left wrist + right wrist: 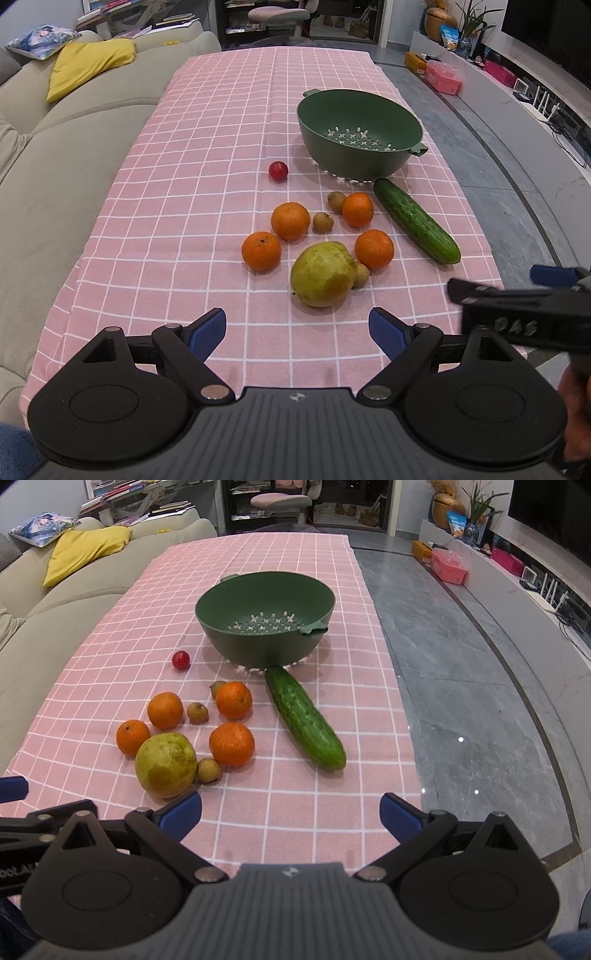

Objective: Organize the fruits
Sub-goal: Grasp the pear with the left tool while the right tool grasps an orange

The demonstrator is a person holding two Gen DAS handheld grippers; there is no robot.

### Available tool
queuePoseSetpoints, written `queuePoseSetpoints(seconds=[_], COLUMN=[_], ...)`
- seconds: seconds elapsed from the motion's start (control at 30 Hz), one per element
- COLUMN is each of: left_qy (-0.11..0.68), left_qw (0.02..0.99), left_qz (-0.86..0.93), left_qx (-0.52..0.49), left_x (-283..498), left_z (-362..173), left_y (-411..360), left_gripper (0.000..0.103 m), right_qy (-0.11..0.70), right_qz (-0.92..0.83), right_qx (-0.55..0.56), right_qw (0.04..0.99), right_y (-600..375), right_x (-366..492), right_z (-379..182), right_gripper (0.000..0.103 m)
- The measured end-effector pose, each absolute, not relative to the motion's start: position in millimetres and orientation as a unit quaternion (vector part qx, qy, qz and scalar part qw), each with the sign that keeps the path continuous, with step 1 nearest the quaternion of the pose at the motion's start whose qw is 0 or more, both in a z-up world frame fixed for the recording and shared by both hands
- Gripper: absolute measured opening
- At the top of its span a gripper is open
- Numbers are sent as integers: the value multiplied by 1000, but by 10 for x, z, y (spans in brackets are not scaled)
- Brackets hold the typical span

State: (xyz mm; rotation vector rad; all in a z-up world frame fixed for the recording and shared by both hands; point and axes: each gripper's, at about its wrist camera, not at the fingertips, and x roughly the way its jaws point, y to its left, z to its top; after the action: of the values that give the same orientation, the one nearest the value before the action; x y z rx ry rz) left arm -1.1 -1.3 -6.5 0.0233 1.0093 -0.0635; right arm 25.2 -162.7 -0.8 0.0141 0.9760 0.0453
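Left wrist view: left gripper [297,328] wide open, holding nothing, low over the pink checked cloth [207,155]. Big yellow-green fruit [323,274] right ahead at 12 o'clock, just past the blue fingertips [208,330]. Four oranges around it, nearest ones at 10 o'clock [261,251] and 1 o'clock [373,248]. Small brown fruits among them, one [361,274] touching the big fruit. Little red fruit [277,170] farther off, alone. Cucumber [415,220] at 2 o'clock, its far end close to the green strainer bowl [360,132]. Bowl with nothing inside. Part of the right gripper [517,295] at 3 o'clock, blurry.

Right wrist view: right gripper [291,814] wide open too, holding nothing. Big fruit [165,765] at 10 o'clock, near the left fingertip. Cucumber [305,716] at 12 o'clock. Bowl [264,622] behind it, bare inside.

Looks like no sorting done yet. All fruits left on the cloth, all yet to go in the bowl, probably.
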Motion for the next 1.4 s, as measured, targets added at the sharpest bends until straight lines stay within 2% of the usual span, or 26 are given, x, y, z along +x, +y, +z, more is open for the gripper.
queuePoseSetpoints(seconds=[0.23,0.33,0.4,0.47,0.53,0.6,0.63,0.97,1.1,1.27,1.4], left_qy=[492,492,487,479,472,474,479,469,464,456,458], left_qw=[870,870,871,874,875,874,871,870,868,867,864], left_qz=[-24,-37,-62,-85,-103,-107,-109,-142,-168,-184,-197], left_qx=[-17,-18,-6,14,27,24,19,59,59,82,79], left_x=[79,104,115,121,141,196,235,480,548,616,683], left_z=[-151,-216,-247,-281,-328,-388,-422,-634,-723,-814,-876], left_y=[233,268,236,169,113,112,133,84,21,-60,-73], left_gripper=[102,102,102,102,101,96,93,93,86,85,84], right_qy=[466,474,488,502,509,511,513,562,578,599,604], right_qz=[24,49,67,82,94,102,104,131,124,118,120], right_qx=[47,72,86,96,102,103,101,129,144,155,147], right_qw=[883,876,866,856,850,847,846,806,793,777,774], right_y=[-1839,-1840,-1835,-1827,-1814,-1802,-1793,-1554,-1518,-1490,-1426], right_x=[394,462,527,621,701,785,827,1277,1474,1624,1660], right_z=[20,3,-27,-62,-84,-102,-115,-469,-612,-754,-784], right_gripper=[98,95,71,59,58,51,51,52,52,52,58])
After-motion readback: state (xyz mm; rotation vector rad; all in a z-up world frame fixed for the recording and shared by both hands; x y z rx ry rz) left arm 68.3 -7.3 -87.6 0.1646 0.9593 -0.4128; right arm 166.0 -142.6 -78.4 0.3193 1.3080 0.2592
